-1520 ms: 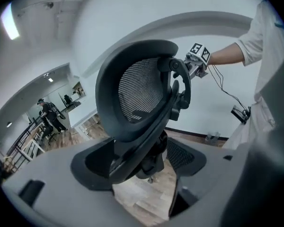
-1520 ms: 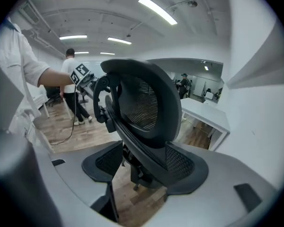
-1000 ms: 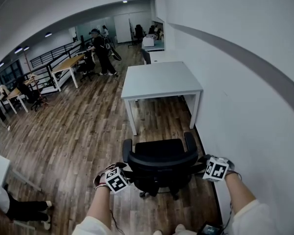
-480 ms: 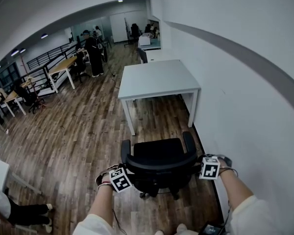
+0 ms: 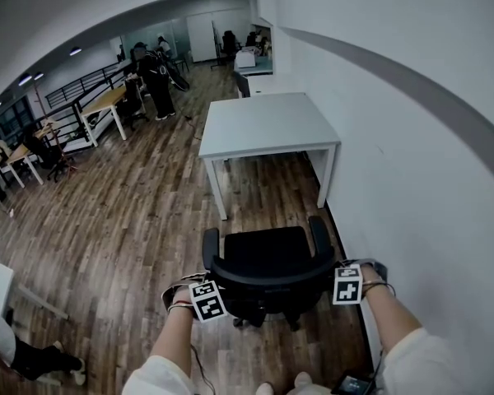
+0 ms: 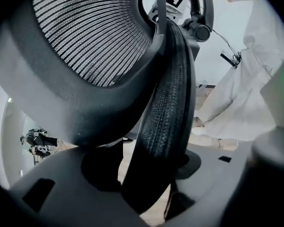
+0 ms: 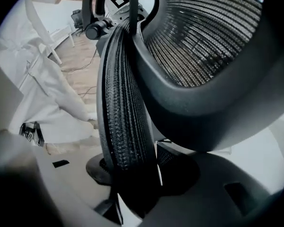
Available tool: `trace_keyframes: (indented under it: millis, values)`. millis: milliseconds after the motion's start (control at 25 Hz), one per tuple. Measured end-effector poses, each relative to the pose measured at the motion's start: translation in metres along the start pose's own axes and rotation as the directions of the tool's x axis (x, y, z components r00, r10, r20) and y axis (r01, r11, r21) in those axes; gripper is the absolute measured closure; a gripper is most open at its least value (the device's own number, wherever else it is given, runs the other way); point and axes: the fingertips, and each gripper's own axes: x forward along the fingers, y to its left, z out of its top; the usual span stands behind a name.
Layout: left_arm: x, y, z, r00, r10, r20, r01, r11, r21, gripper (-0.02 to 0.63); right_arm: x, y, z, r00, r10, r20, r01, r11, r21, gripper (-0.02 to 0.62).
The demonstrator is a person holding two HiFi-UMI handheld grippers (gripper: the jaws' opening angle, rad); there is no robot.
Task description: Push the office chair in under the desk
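Left tongs [image 6: 149, 183] closing on the left edge of the backrest [image 6: 165, 103]: mesh rim sits between the jaws, floor [image 6: 125, 162] visible beside it, so not clamped yet. Right tongs [image 7: 132, 183] same on the right edge, closing, rim between, slight gap left. Office chair [image 5: 267, 249] stands facing the desk [image 5: 263, 126], well short of it, seat not under yet, wall [image 5: 412, 179] near on the right. My take: let both tongs seat at matching height, then push level and evenly so it rolls straight between the desk legs. Uneven push probably swings it into the wall, and the armrests may catch the desk edge. Gripper views show rim-to-jaw contact but no desk. Head view shows the line to the desk and wall clearance, but only the marker cubes, not the jaws.
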Motion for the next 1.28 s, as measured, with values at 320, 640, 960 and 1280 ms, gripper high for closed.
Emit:
trace_keyframes:
  millis: [320, 640, 960, 1280]
  values:
    - [-0.001, 0.001, -0.003, 0.999, -0.038, -0.032, 0.04, 0.998, 0.043, 0.406, -0.004, -0.001, 0.003, 1.0, 0.03, -0.006, -0.03, 0.999, -0.025, 0.426]
    - [0.001, -0.002, -0.005, 0.992, -0.104, -0.065, 0.109, 0.991, 0.072, 0.43, 0.006, 0.0, -0.011, 0.998, 0.045, -0.04, -0.045, 0.999, -0.001, 0.433]
    - [0.003, 0.006, -0.004, 0.989, -0.13, -0.075, 0.136, 0.987, 0.085, 0.437, 0.008, -0.005, -0.013, 0.997, 0.062, -0.05, -0.062, 0.998, 0.008, 0.434]
    - [0.006, 0.02, -0.004, 0.988, -0.13, -0.08, 0.137, 0.987, 0.087, 0.439, 0.012, -0.018, -0.008, 0.997, 0.057, -0.043, -0.056, 0.998, 0.012, 0.434]
